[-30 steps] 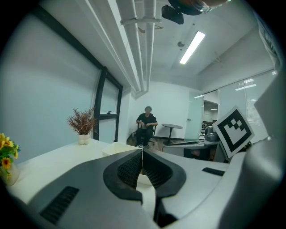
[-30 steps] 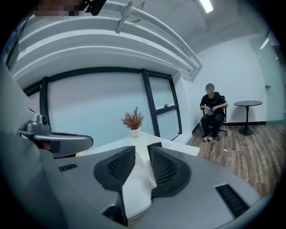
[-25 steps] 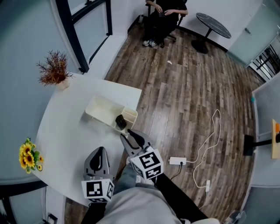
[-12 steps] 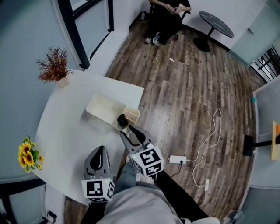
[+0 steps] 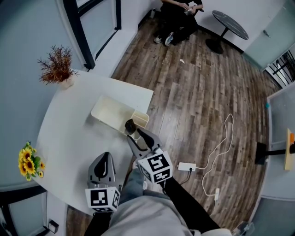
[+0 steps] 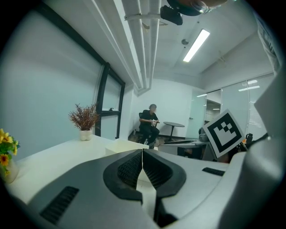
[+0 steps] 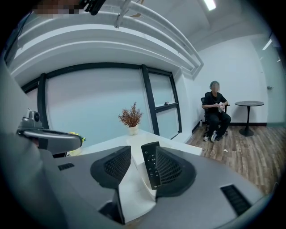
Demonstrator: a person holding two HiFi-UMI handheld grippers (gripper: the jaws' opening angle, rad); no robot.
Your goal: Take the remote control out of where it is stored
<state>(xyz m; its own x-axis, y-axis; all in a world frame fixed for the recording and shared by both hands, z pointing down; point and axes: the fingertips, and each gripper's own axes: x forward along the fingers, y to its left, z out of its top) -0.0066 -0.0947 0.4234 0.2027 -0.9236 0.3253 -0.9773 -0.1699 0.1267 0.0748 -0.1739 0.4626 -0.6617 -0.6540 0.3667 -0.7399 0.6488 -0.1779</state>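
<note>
A black remote control point(image 5: 130, 125) stands upright in the small end compartment of a cream organizer tray point(image 5: 107, 110) near the white table's right edge. My right gripper point(image 5: 135, 137) reaches up to it with its jaws opening. In the right gripper view the remote point(image 7: 151, 164) stands between the pads, close against the right pad point(image 7: 174, 169) and apart from the left one. My left gripper point(image 5: 105, 159) rests back near the table's front edge, and its jaws point(image 6: 142, 156) are shut with nothing in them.
A vase of dried red twigs point(image 5: 58, 73) stands at the table's far corner and sunflowers point(image 5: 29, 161) at its left edge. The table point(image 5: 69, 133) ends just right of the tray, above wood floor with a power strip point(image 5: 186, 167). A person point(image 5: 179, 14) sits far off.
My right gripper has moved forward toward the tray's end compartment, so its jaws now flank the remote. The left gripper has stayed where it was.
</note>
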